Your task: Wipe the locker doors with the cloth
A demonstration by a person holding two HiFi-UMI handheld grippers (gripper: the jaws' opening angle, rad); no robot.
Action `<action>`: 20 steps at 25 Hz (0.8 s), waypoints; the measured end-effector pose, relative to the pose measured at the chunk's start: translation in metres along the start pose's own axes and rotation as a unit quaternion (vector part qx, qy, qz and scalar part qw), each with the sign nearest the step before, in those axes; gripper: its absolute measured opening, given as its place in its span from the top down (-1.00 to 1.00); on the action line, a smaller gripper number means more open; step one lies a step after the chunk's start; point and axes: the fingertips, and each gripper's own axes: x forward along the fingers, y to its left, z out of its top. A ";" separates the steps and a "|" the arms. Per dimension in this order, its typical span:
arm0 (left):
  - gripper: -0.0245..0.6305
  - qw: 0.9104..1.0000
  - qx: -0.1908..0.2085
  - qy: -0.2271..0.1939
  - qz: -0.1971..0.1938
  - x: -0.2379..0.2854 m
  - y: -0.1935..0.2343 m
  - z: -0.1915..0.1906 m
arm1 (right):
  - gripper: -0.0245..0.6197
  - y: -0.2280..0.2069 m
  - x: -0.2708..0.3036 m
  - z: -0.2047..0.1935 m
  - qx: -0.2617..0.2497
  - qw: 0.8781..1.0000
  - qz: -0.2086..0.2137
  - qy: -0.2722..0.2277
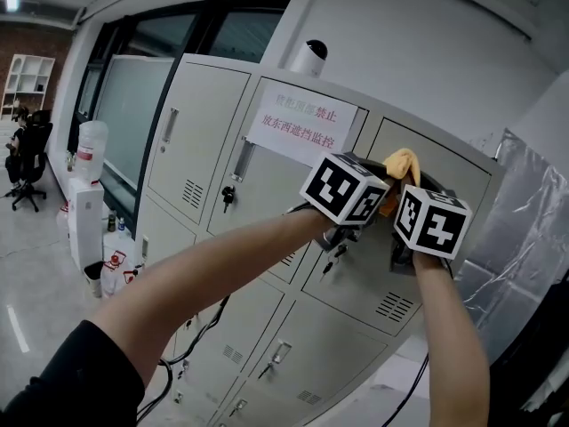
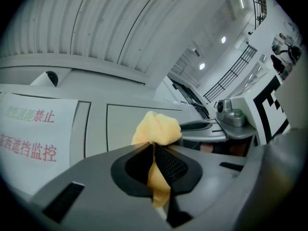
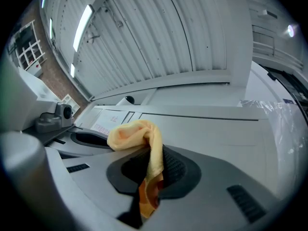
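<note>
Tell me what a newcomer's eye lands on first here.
A yellow cloth, gripped by both the left tool and the right tool, up near the top of the grey lockers. Next, the paper notice with red characters on the upper doors, left of the cloth.

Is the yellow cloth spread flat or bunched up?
Bunched up: the yellow cloth is a crumpled lump, pinched by the left hand-held gripper and the right hand-held gripper.

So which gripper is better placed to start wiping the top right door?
Probably right. Both grippers clamp the cloth, but the right gripper is in front of the top right door, while the left gripper is nearer the sign.
</note>
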 end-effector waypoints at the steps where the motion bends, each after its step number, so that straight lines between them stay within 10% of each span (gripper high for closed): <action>1: 0.83 1.000 0.001 0.001 -0.002 0.004 -0.005 0.000 | 0.73 -0.005 -0.003 -0.001 0.000 1.000 -0.003 0.001; 20: 0.83 0.998 0.037 0.007 -0.052 0.076 -0.112 0.009 | 0.73 -0.115 -0.070 -0.027 -0.004 0.997 -0.067 0.024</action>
